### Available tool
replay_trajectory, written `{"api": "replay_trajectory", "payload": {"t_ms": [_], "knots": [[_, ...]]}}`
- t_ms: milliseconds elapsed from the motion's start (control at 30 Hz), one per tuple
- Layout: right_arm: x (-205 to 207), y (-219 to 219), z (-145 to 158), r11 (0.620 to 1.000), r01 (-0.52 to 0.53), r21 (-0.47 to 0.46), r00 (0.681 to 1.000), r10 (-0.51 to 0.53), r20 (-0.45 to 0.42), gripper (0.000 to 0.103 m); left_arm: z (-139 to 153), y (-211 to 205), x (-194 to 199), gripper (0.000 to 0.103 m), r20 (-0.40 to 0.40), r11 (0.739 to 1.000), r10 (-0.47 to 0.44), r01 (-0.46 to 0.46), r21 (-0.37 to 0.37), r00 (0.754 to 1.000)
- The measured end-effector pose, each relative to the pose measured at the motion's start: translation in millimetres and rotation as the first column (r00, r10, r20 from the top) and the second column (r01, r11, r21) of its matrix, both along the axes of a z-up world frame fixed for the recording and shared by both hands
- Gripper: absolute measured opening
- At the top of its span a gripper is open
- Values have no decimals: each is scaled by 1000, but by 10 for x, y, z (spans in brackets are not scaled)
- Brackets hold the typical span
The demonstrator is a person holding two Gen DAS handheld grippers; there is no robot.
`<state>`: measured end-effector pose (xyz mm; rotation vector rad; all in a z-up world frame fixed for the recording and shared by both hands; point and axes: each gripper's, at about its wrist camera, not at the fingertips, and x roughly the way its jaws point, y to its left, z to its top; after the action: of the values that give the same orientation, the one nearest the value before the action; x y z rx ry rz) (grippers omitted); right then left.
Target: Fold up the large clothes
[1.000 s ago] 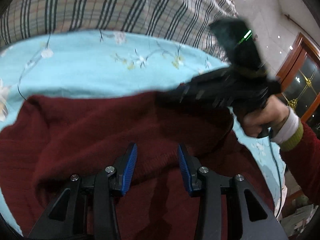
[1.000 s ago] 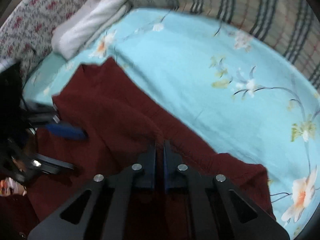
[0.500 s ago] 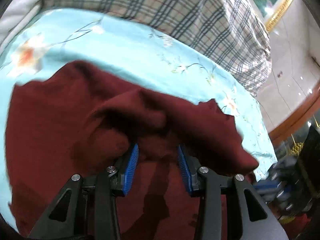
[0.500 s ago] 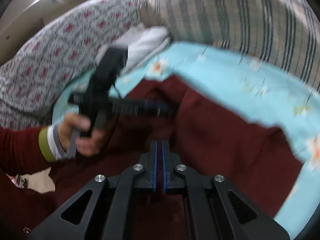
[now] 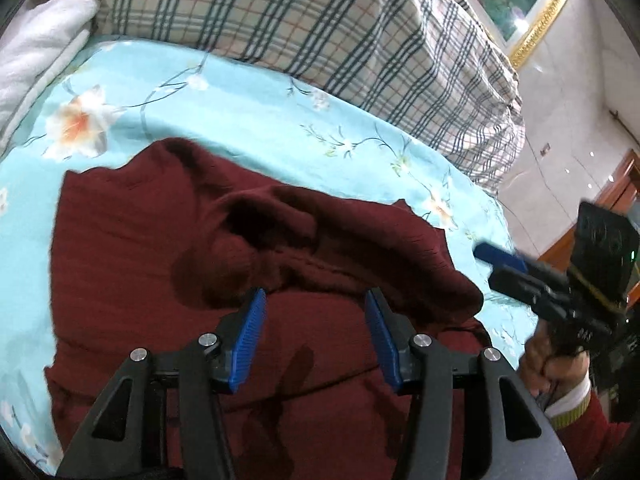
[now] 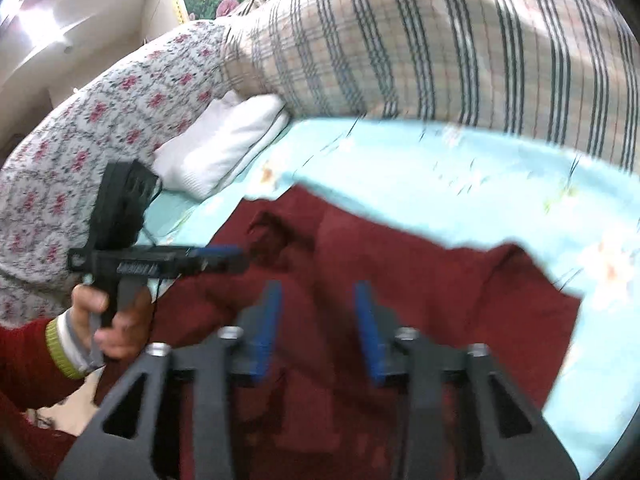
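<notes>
A dark red knit sweater point(image 5: 168, 264) lies on the light blue floral bedsheet point(image 5: 248, 120), with one part folded over into a thick roll point(image 5: 340, 240) across its middle. My left gripper point(image 5: 314, 312) is open and empty just above the sweater, in front of the roll. My right gripper point(image 6: 316, 300) is open and empty above the sweater point(image 6: 420, 280). In the left wrist view the right gripper point(image 5: 504, 264) hangs off the sweater's right edge. In the right wrist view the left gripper point(image 6: 216, 258) is at the sweater's left side.
A plaid quilt point(image 5: 320, 28) is bunched along the back of the bed. A folded white cloth point(image 6: 224, 148) lies at the back left beside a floral quilt point(image 6: 100, 120). The bed edge and a wooden door point(image 5: 616, 200) are at the right.
My right gripper has opened and let go of the sweater, then drawn back to the right. The folded part now rests on the sweater. My left gripper has stayed open.
</notes>
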<state>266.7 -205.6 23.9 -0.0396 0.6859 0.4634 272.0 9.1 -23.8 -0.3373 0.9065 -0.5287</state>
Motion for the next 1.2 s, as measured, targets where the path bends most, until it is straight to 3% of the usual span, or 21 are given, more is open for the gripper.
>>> {"api": "replay_trajectory", "payload": {"t_ms": [100,267,333,367,467,533,567,667,767,833,967,1033,1100,1200], "knots": [[229,55,-46,998,-6,-60,1000,4,-29,57,14,-130,114,52,-1,1000,-18,18,4,1000],[533,143,-258,993,-30,-113,993,16,-120,53,-10,-303,253,52,-9,998,-53,53,31,999],[591,171,-308,992,-41,-122,988,22,-153,13,-45,-354,286,52,-22,997,-73,73,30,997],[596,177,-311,991,-38,-127,988,18,-155,6,-67,-383,300,52,-29,996,-78,79,38,997],[453,96,-115,999,-47,-13,995,46,-86,6,-178,-451,337,52,-58,992,-67,73,104,996],[202,23,88,987,-117,114,993,120,-11,6,-227,-408,332,52,-67,992,-40,47,119,997],[130,28,121,981,-144,127,989,146,-6,6,-254,-355,326,52,-76,993,-23,31,110,997],[-184,232,26,968,-249,38,966,251,-53,6,-320,-148,275,52,-110,999,20,-17,28,994],[-332,320,-247,966,-258,-17,955,252,-154,13,-342,20,164,52,-133,998,51,-55,-23,990],[-393,243,-337,974,-228,8,958,225,-177,23,-331,100,33,57,-131,997,70,-73,-19,989],[-537,-137,-356,982,-110,156,976,136,-168,26,-272,276,-204,62,-139,995,83,-89,-42,987],[-582,-374,-330,980,9,198,987,24,-159,29,-187,344,-272,67,-146,992,89,-100,-74,985],[-602,-614,-354,960,138,243,980,-98,-172,32,-70,358,-285,83,-146,989,76,-93,-114,986],[-610,-899,-461,904,309,294,942,-248,-225,39,12,378,-207,87,-167,985,53,-78,-152,985]]}}
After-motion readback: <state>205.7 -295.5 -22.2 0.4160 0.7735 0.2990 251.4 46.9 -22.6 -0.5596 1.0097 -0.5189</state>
